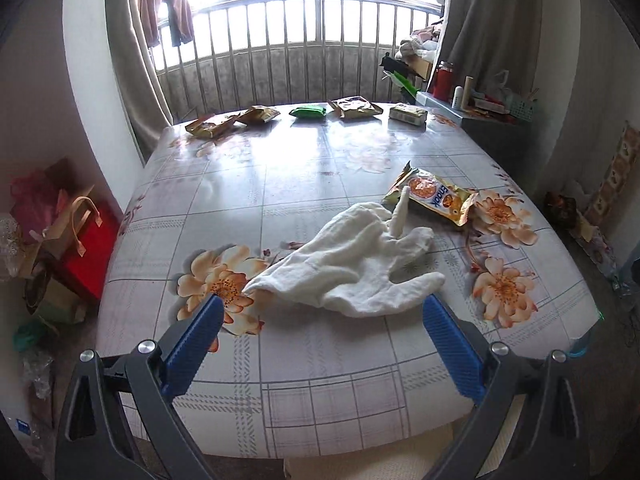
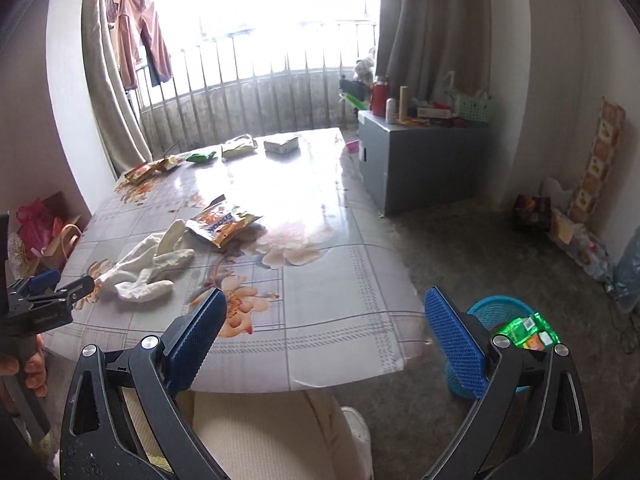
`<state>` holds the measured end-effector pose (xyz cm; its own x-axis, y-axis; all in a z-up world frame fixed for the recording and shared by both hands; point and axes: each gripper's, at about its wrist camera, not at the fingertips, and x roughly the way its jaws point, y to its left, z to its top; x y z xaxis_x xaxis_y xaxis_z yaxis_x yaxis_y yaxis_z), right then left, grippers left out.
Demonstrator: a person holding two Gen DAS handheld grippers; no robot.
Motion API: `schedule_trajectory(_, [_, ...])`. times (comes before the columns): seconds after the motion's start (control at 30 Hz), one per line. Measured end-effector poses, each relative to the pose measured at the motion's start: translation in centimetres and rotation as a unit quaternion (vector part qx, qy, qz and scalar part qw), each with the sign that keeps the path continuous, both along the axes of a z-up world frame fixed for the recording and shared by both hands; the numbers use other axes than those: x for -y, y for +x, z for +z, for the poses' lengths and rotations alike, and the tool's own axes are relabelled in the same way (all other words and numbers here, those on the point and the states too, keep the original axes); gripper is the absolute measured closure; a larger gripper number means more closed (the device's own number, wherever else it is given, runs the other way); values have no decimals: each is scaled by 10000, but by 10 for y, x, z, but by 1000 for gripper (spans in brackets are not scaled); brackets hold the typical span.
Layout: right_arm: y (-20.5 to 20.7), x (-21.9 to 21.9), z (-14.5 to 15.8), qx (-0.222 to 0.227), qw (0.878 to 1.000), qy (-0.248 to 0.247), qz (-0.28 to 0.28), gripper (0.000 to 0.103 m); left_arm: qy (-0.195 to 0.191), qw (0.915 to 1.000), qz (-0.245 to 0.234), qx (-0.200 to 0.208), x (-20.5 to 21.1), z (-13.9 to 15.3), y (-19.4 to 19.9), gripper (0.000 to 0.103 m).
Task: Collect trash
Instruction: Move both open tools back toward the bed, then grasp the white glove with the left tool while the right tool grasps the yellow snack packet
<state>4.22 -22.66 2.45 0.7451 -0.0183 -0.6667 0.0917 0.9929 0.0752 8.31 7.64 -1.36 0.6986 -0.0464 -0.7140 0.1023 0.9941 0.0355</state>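
A white glove [image 1: 352,268] lies on the flowered table [image 1: 320,360], just beyond my open, empty left gripper [image 1: 322,312]. An orange snack wrapper [image 1: 434,196] lies beside the glove's fingers. Several more wrappers [image 1: 256,115] and a green packet [image 1: 307,112] line the far edge. In the right wrist view, my right gripper [image 2: 322,306] is open and empty over the table's near right corner. The glove [image 2: 150,268] and wrapper [image 2: 222,226] lie to its left. A blue bin [image 2: 500,320] with green trash stands on the floor at right. The left gripper [image 2: 64,284] shows at far left.
A grey cabinet [image 2: 420,160] with bottles and a basket stands right of the table. Bags [image 1: 64,236] sit on the floor at left. A window railing [image 1: 300,52] and curtains are behind. My legs [image 2: 260,440] are under the near edge.
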Motion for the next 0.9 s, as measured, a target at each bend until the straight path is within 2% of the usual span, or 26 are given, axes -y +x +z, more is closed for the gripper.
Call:
schedule_trajectory(0.13, [25, -20, -3, -314, 9990, 181, 253, 8, 139, 9996, 86, -236, 0, -11, 13, 6])
schedule_trajectory(0.27, [63, -32, -11, -699, 9955, 369, 528, 8, 195, 9992, 157, -297, -3, -16, 19, 6])
schedule_trajectory(0.37, [95, -45, -20, -1075, 9905, 303, 804, 8, 222, 9989, 186, -360, -7, -21, 22, 6])
schedule_trajectory(0.6, [155, -72, -33, -1410, 9830, 219, 1156, 8, 258, 9980, 369, -435, -19, -25, 27, 6])
schedule_trajectory(0.73, [176, -80, -40, -1622, 9771, 351, 1330, 9, 217, 9975, 448, -494, -24, -27, 29, 6])
schedule_trajectory(0.9, [201, -95, -49, -1835, 9701, 252, 1566, 10, 216, 9974, 471, -509, -26, -28, 29, 6])
